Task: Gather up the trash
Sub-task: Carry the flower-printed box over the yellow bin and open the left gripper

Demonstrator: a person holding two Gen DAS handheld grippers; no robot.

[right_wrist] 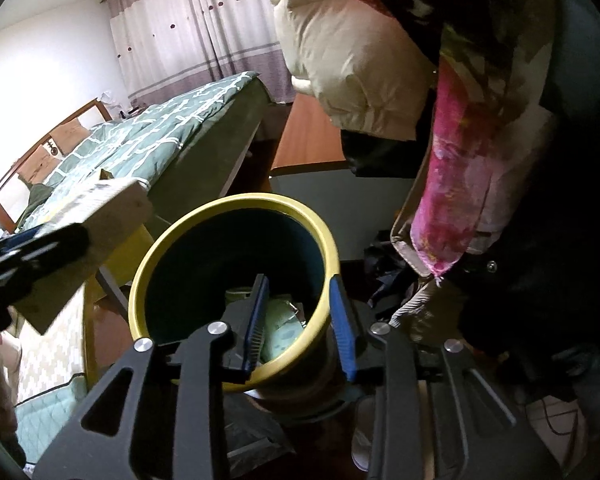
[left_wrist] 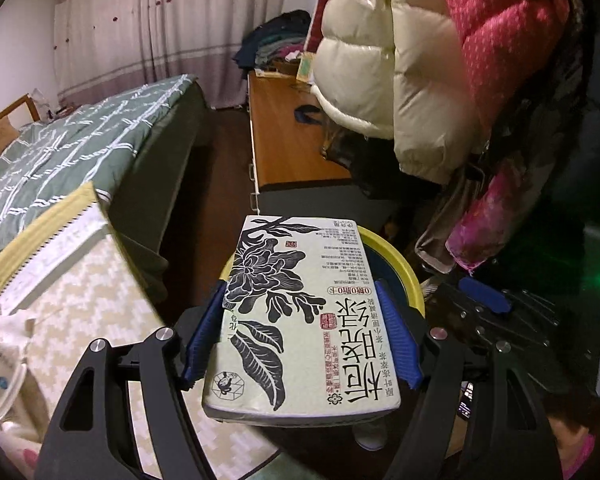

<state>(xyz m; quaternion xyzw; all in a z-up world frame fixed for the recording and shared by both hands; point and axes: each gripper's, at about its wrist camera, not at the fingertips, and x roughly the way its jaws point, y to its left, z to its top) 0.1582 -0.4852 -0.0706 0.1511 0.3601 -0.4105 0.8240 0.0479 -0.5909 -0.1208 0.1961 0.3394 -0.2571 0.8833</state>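
Note:
My left gripper (left_wrist: 302, 308) is shut on a white tea carton (left_wrist: 300, 312) printed with black flowers and Chinese writing, held flat above the yellow-rimmed trash bin (left_wrist: 404, 268). In the right wrist view the carton (right_wrist: 96, 224) and left gripper hover at the bin's left. My right gripper (right_wrist: 300, 312) is shut on the near rim of the bin (right_wrist: 236, 204), one finger inside and one outside. The bin is dark inside and holds pale green wrappers (right_wrist: 280, 320) at its bottom.
A bed with a green quilt (left_wrist: 72, 144) lies to the left. A wooden cabinet (left_wrist: 288, 136) stands behind the bin. Hanging coats (left_wrist: 420, 60) and a pink scarf (right_wrist: 448, 184) crowd the right. A table with a patterned cloth (left_wrist: 80, 304) and a notebook is at lower left.

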